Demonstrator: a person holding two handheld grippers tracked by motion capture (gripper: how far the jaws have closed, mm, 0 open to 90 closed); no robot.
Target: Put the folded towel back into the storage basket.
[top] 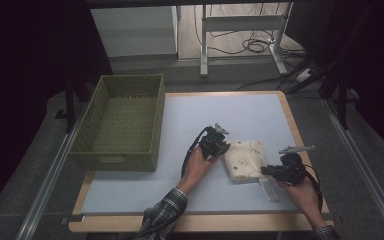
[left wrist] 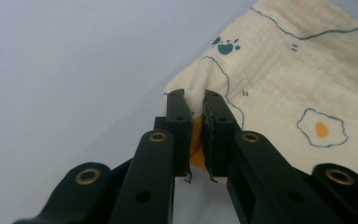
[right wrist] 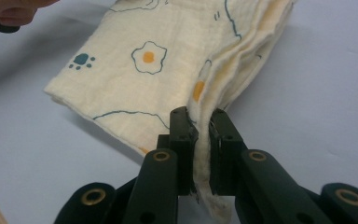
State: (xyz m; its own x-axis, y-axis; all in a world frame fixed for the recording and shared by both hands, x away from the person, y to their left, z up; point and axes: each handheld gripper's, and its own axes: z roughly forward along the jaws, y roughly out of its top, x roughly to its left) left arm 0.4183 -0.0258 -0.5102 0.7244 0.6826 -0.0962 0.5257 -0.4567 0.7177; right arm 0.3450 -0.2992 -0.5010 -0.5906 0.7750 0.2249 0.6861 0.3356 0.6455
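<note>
A folded cream cloth [top: 244,160] printed with fried eggs and paw marks lies on the pale blue table top, right of centre. My left gripper [top: 221,147] is at its left edge; in the left gripper view its jaws are shut on a corner of the cloth [left wrist: 279,93], pinching the fabric at my left gripper's [left wrist: 196,100] tips. My right gripper [top: 266,171] is at the cloth's right near corner. In the right gripper view the folded layers of the cloth [right wrist: 168,65] run between the jaws of my right gripper [right wrist: 199,116], which is shut on them.
An empty green woven basket [top: 105,100] stands at the table's left back. The table's wooden edge [top: 195,222] runs along the front. A person's hand [right wrist: 9,14] shows at the top left of the right gripper view. Metal rails and cables lie beyond the table.
</note>
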